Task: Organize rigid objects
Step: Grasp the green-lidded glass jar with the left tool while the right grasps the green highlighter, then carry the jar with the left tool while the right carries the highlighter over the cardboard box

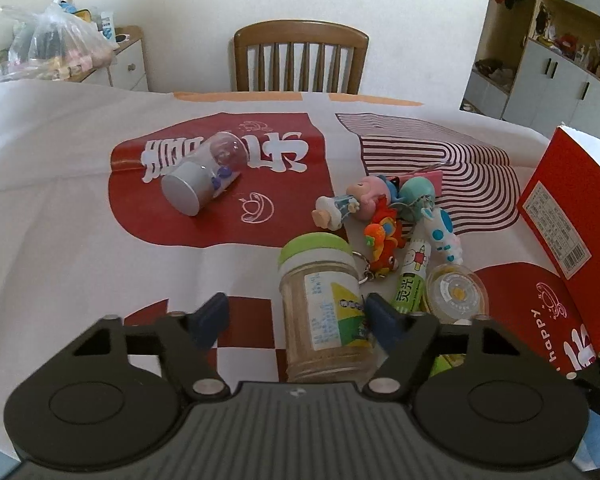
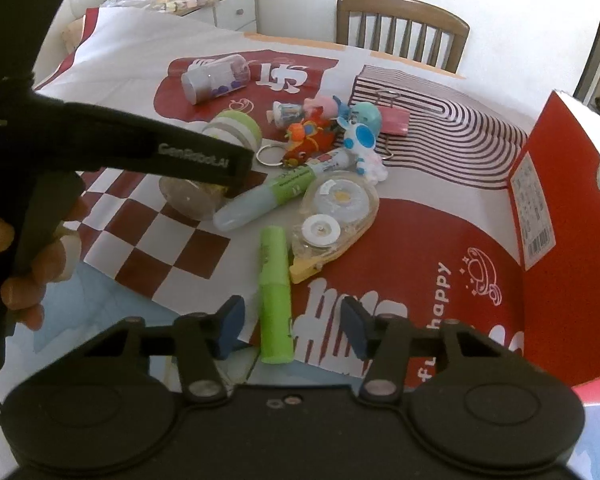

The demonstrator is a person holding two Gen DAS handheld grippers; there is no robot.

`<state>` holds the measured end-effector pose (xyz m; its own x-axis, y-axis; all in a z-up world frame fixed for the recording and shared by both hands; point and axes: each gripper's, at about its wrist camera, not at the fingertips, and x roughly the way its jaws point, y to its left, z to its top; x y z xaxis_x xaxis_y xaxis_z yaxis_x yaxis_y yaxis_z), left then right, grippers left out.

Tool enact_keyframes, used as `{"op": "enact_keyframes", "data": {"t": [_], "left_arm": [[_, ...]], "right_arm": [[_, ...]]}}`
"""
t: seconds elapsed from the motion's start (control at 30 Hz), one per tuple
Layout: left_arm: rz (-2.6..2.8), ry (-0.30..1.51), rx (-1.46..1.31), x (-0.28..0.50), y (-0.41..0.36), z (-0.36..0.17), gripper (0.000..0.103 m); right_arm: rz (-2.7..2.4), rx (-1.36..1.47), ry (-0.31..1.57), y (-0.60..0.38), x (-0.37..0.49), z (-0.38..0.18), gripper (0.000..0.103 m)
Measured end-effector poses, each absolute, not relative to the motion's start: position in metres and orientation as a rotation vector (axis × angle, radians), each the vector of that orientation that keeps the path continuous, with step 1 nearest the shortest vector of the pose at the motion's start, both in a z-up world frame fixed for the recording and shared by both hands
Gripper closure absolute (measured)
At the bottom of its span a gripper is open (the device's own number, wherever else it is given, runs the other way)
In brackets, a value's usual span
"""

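Toys (image 1: 384,216), a jar (image 1: 324,312) and a green pen (image 2: 276,296) lie loose on the table, none in the red box (image 2: 560,216). Left gripper (image 1: 294,320) jaws stand around the jar, right gripper (image 2: 292,330) jaws around the pen, neither squeezing yet.

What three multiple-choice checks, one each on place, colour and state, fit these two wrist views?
1. Where does the jar lie? A between the left gripper's fingers; B in the red box; C on the chair.
2. Colour of the lid? A blue; B green; C red.
3. Right gripper? A shut on the marker; B open, marker between its fingers; C open, nothing between.
Answers: A, a finger stands on each side of it; B, it is light green; B, gaps show on both sides of the marker.
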<state>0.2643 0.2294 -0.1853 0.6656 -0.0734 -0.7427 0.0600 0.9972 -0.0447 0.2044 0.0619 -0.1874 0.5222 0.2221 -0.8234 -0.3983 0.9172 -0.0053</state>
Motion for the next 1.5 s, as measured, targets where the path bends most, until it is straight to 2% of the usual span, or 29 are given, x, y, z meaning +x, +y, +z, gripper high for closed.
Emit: {"op": "enact_keyframes", "data": {"t": [0.27,0.43,0.8,1.2,1.5], "left_arm": [[-0.096,0.838,0.0,0.264,0.224,-0.184,0.057],[-0.089,0.844,0.017,0.262,0.222,-0.182,0.059],[-0.066,0.871,-0.034,0.243,0.229,-0.171,0.06],[-0.09,0.859,-0.076,0.212,0.21,-0.119,0.06],[-0.137,0.776,-0.095,0.189,0.175,-0.069,0.06]], "right_arm": [[0.383,-0.222,0.952,0.068,0.206,-0.187,0.077],[0.39,-0.219,0.961,0.072,0.205,-0.184,0.088],[0.376,-0.116,0.929,0.055,0.195,-0.16,0.089],[0.36,0.025,0.866,0.015,0.18,-0.107,0.089],[0.36,0.081,0.828,-0.027,0.174,-0.068,0.088]]}}
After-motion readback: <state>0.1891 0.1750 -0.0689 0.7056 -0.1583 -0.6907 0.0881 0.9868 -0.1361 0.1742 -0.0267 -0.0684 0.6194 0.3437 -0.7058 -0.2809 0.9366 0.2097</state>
